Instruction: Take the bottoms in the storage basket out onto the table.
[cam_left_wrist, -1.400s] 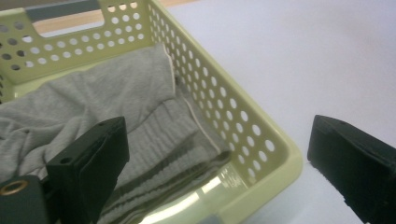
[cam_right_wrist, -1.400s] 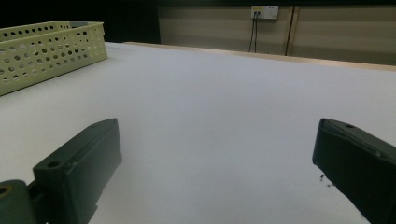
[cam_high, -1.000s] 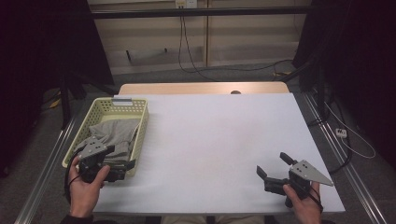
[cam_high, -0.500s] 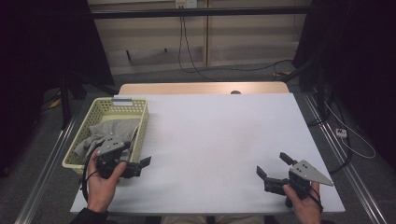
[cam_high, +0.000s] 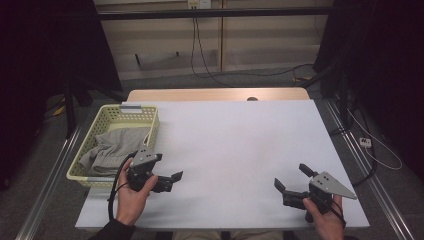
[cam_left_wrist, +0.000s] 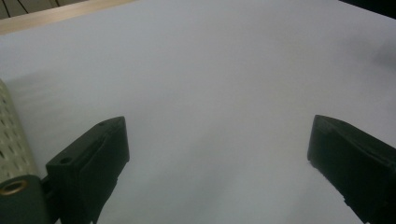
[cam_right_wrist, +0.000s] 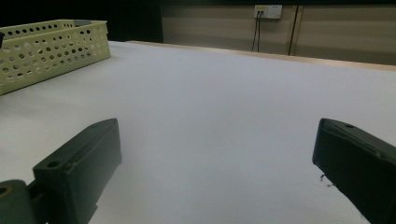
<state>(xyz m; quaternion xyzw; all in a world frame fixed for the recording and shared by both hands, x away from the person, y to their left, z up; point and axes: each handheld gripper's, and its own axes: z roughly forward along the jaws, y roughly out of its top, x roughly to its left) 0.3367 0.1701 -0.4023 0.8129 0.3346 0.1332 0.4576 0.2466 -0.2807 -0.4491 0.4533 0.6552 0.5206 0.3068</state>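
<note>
High view, lower left of the frame: my left tool (cam_high: 172, 180) had swung away from the yellow basket (cam_high: 146, 125) over the last second and now lay over the bare white worktop (cam_high: 235, 145), just right of the basket's near corner. Its jaws stood spread and released, gripping nothing; the left gripper view showed blank worktop between them, with the basket's perforated wall (cam_left_wrist: 11, 135) at the far left edge. The grey garment (cam_high: 112, 147) had stayed crumpled inside the basket, in its nearer half, untouched by either tool. Lower right of the frame: my right tool (cam_high: 292, 181) had not shifted, jaws likewise released over the worktop. I judged that the withdrawal left the garment ungrasped, so taking it out of the basket had not yet begun.
</note>
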